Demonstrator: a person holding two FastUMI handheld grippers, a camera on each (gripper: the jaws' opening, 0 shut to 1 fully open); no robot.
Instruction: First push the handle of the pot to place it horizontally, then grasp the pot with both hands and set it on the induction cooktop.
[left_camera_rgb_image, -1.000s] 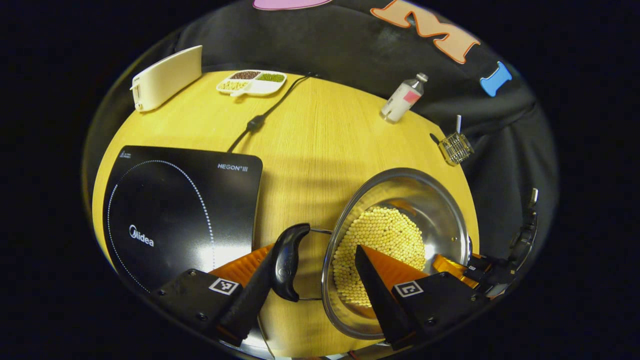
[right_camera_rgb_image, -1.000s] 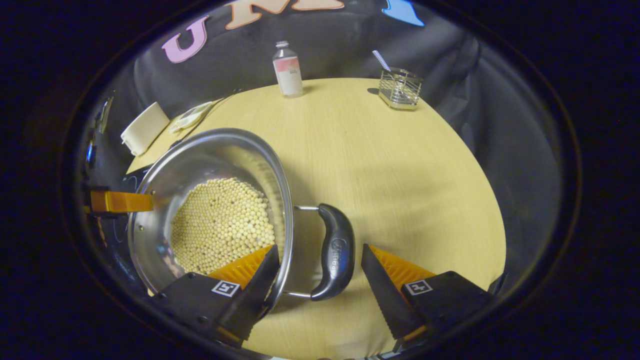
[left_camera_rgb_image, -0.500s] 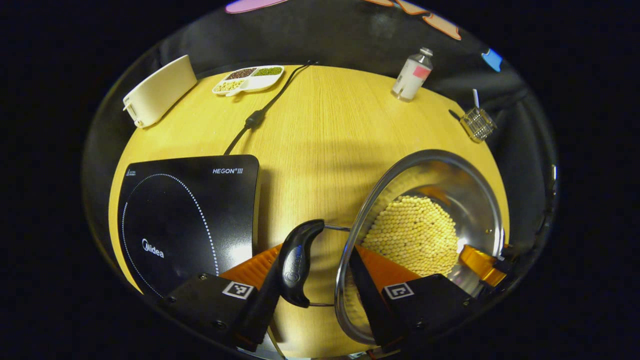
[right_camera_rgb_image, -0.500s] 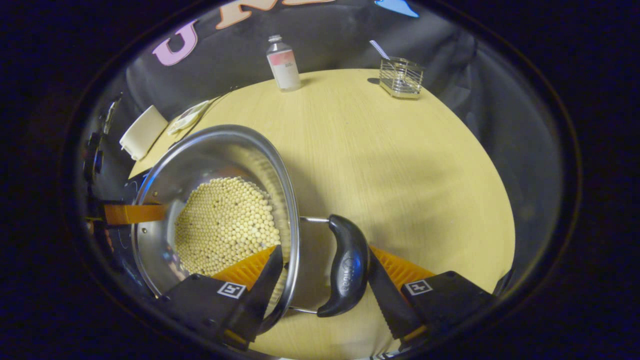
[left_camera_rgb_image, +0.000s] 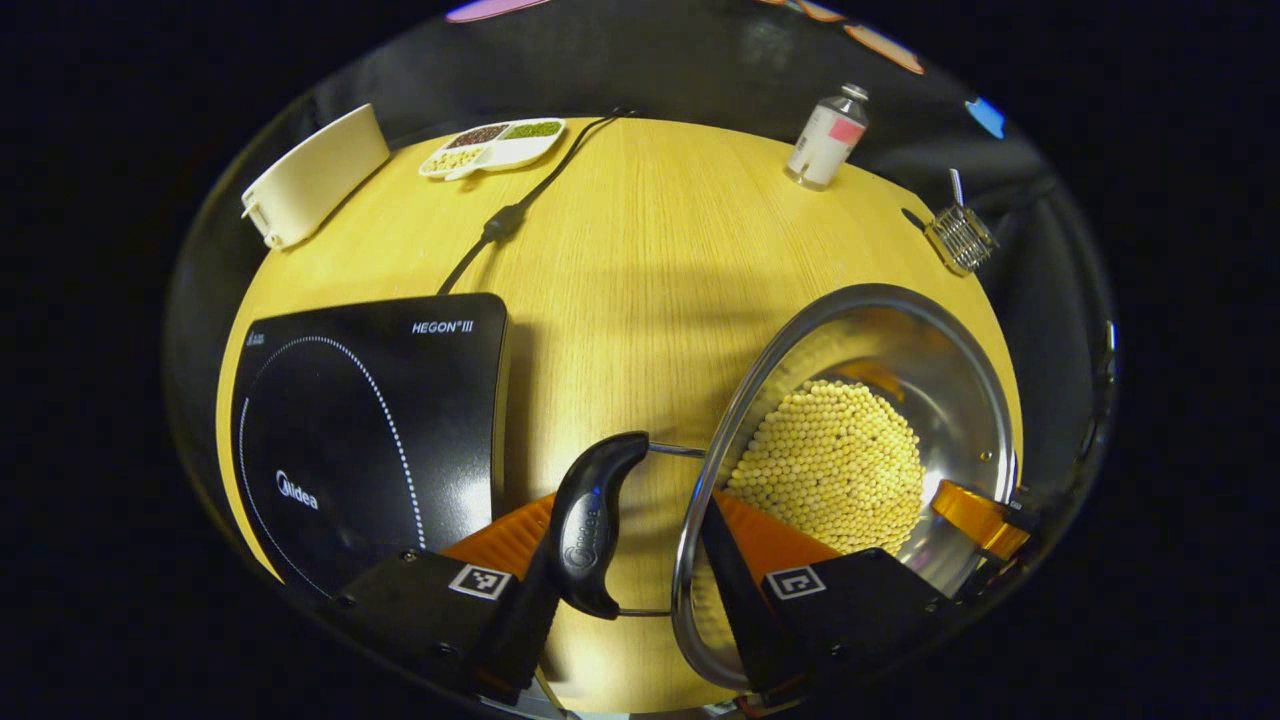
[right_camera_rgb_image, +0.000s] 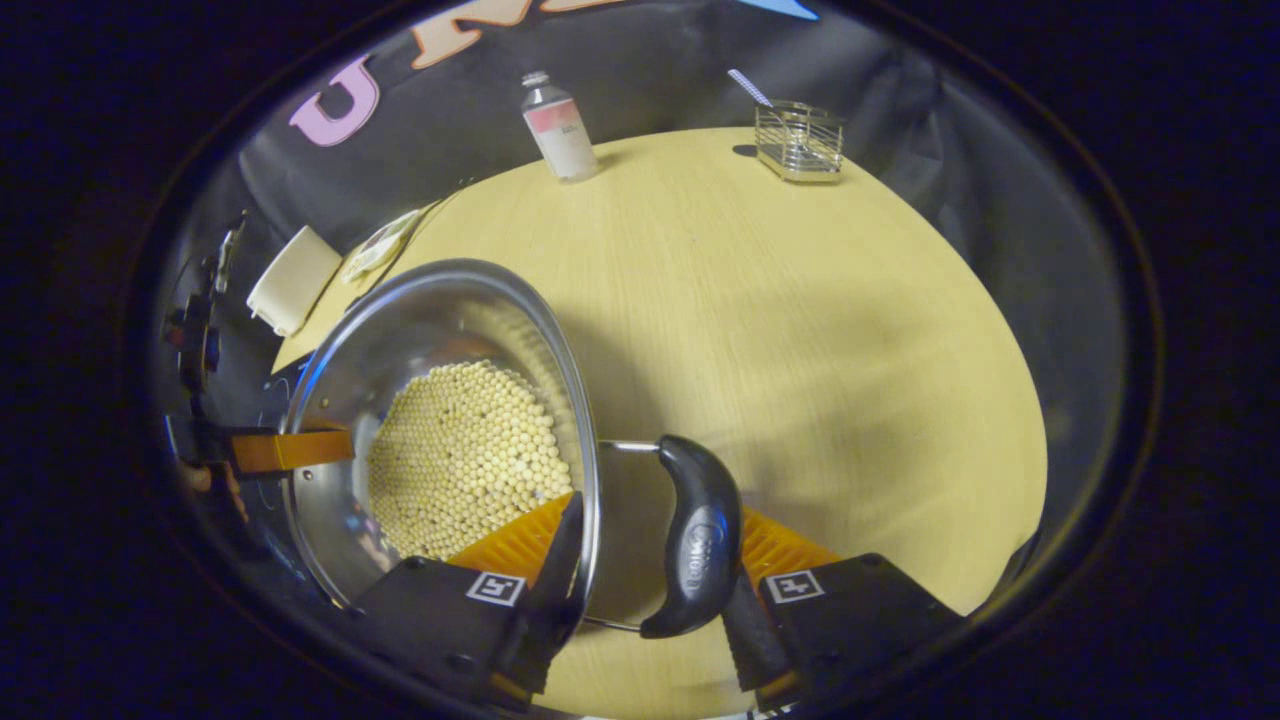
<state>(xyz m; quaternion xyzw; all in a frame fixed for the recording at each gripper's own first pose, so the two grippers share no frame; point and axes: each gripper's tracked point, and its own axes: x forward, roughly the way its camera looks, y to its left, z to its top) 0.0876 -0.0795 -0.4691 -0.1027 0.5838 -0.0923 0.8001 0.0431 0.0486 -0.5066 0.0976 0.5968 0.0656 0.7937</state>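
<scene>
Straddling the pot (left_camera_rgb_image: 860, 470) rim and its side handles on the table right of the induction cooktop (left_camera_rgb_image: 360, 430), left gripper (left_camera_rgb_image: 630, 575) and right gripper (right_camera_rgb_image: 650, 585) look nearly clamped, so a level two-handed lift seems next.

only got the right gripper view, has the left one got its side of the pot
Observer: Yes. In the left gripper view, the left gripper pinches the pot, with one finger outside the black handle and the other inside the rim.
Operator: wheres the cooktop, i barely see it
Observer: The induction cooktop lies flat on the table, just past that handle on the side away from the pot.
Operator: anything between them
Observer: No. The cable leaves the cooktop's far edge toward the back of the table, away from the pot.
</scene>
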